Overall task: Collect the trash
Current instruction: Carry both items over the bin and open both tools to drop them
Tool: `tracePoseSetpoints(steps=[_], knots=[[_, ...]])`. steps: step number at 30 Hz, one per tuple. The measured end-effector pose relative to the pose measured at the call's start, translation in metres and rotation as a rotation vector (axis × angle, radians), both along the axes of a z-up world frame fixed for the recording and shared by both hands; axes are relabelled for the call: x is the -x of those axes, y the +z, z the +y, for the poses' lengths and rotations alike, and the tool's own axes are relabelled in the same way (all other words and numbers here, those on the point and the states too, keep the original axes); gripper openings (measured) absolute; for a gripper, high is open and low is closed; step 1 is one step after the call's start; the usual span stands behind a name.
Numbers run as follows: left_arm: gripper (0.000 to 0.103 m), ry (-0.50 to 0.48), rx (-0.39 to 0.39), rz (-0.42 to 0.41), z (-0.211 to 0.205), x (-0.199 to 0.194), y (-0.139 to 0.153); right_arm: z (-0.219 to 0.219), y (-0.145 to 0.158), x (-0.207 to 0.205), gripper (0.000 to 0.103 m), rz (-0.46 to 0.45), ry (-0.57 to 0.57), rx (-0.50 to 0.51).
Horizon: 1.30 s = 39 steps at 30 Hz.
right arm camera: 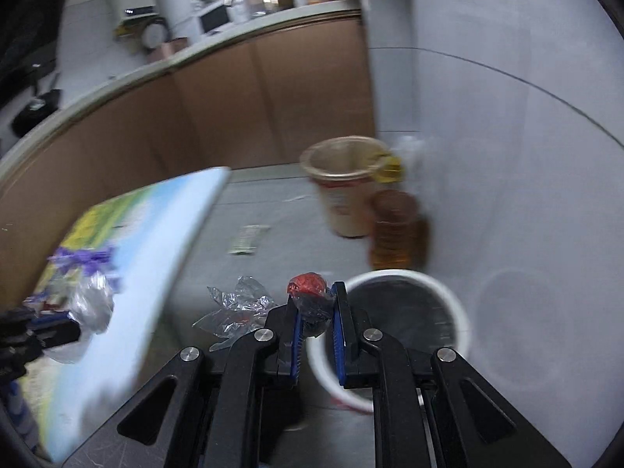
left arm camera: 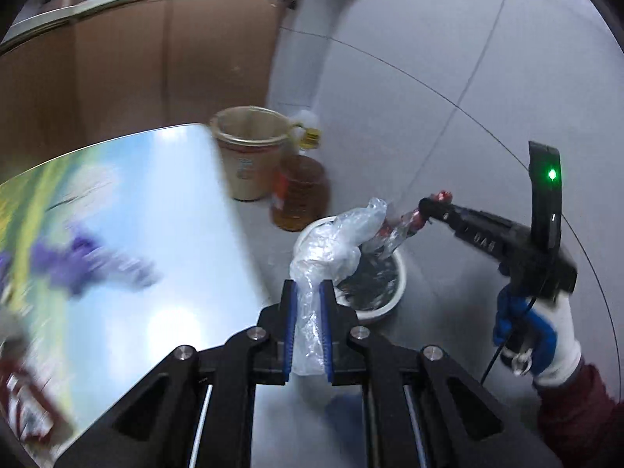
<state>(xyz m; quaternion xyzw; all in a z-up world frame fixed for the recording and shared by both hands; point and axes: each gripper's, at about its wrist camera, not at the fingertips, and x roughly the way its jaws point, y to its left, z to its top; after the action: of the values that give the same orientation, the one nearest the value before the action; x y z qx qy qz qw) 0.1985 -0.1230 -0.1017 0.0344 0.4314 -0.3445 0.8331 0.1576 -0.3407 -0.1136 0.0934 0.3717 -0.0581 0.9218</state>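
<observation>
We judge we are at the dropping step: both pieces of trash are held over or beside the white bin (left arm camera: pixel 384 304) on the floor. Our left gripper (left arm camera: pixel 308 292) is clamped on a crumpled clear plastic bag (left arm camera: pixel 331 249), which rises from its fingers just above the bin's near rim. Our right gripper (right arm camera: pixel 316 304) is clamped on a red-topped wrapper (right arm camera: pixel 308 292), poised at the bin's left edge. Next we should shift each fully over the opening and release. More clear plastic (right arm camera: pixel 238 304) lies on the floor beside the bin.

White bin (right arm camera: pixel 460 304), red wrapper (right arm camera: pixel 308 286), clear plastic bag (left arm camera: pixel 331 249), amber oil bottle (left arm camera: pixel 300 195), beige bucket (left arm camera: pixel 249 156)
</observation>
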Motion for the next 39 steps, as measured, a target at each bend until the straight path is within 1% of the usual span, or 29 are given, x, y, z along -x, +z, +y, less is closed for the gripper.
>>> tracePoseSetpoints(steps=[4, 6, 8, 11, 13, 16, 19, 21, 23, 24, 25, 26, 28, 30, 35, 39], knots=[[0.011, -0.046, -0.012, 0.032, -0.063, -0.021, -0.008, -0.033, -0.015, -0.008, 0.013, 0.036, -0.076, 0.056], [0.011, -0.062, -0.021, 0.055, -0.094, -0.033, -0.017, -0.043, -0.023, -0.012, 0.013, 0.05, -0.099, 0.066], [0.011, -0.068, -0.021, 0.079, -0.115, -0.044, -0.026, -0.054, -0.029, -0.017, 0.014, 0.061, -0.119, 0.08], [0.011, -0.057, -0.028, 0.105, -0.144, -0.059, -0.04, -0.069, -0.04, -0.024, 0.014, 0.074, -0.144, 0.082], [0.011, -0.051, -0.029, 0.132, -0.156, -0.067, -0.049, -0.073, -0.046, -0.032, 0.014, 0.081, -0.159, 0.082], [0.012, -0.035, -0.041, 0.141, -0.17, -0.077, -0.057, -0.079, -0.056, -0.041, 0.014, 0.1, -0.17, 0.099], [0.014, -0.026, -0.027, 0.199, -0.174, -0.087, -0.07, -0.081, -0.062, -0.044, 0.016, 0.116, -0.177, 0.111], [0.015, -0.019, -0.024, 0.221, -0.178, -0.092, -0.076, -0.081, -0.063, -0.046, 0.025, 0.123, -0.184, 0.124], [0.019, -0.016, -0.017, 0.235, -0.18, -0.094, -0.08, -0.081, -0.062, -0.044, 0.042, 0.121, -0.194, 0.128], [0.02, -0.016, -0.01, 0.241, -0.181, -0.095, -0.082, -0.08, -0.061, -0.043, 0.046, 0.12, -0.198, 0.132], [0.028, -0.016, -0.003, 0.245, -0.181, -0.096, -0.083, -0.081, -0.063, -0.045, 0.051, 0.121, -0.201, 0.137], [0.038, -0.011, 0.003, 0.245, -0.18, -0.095, -0.082, -0.081, -0.063, -0.045, 0.052, 0.122, -0.201, 0.141], [0.043, -0.003, 0.015, 0.24, -0.175, -0.093, -0.079, -0.08, -0.061, -0.042, 0.053, 0.123, -0.202, 0.145], [0.043, 0.002, 0.024, 0.24, -0.171, -0.092, -0.077, -0.077, -0.058, -0.038, 0.057, 0.12, -0.203, 0.149], [0.043, 0.03, 0.071, 0.167, -0.144, -0.077, -0.051, -0.066, -0.044, -0.023, 0.067, 0.092, -0.206, 0.13], [0.043, 0.07, 0.11, 0.083, -0.116, -0.062, -0.026, -0.054, -0.026, -0.01, 0.069, 0.059, -0.196, 0.107]])
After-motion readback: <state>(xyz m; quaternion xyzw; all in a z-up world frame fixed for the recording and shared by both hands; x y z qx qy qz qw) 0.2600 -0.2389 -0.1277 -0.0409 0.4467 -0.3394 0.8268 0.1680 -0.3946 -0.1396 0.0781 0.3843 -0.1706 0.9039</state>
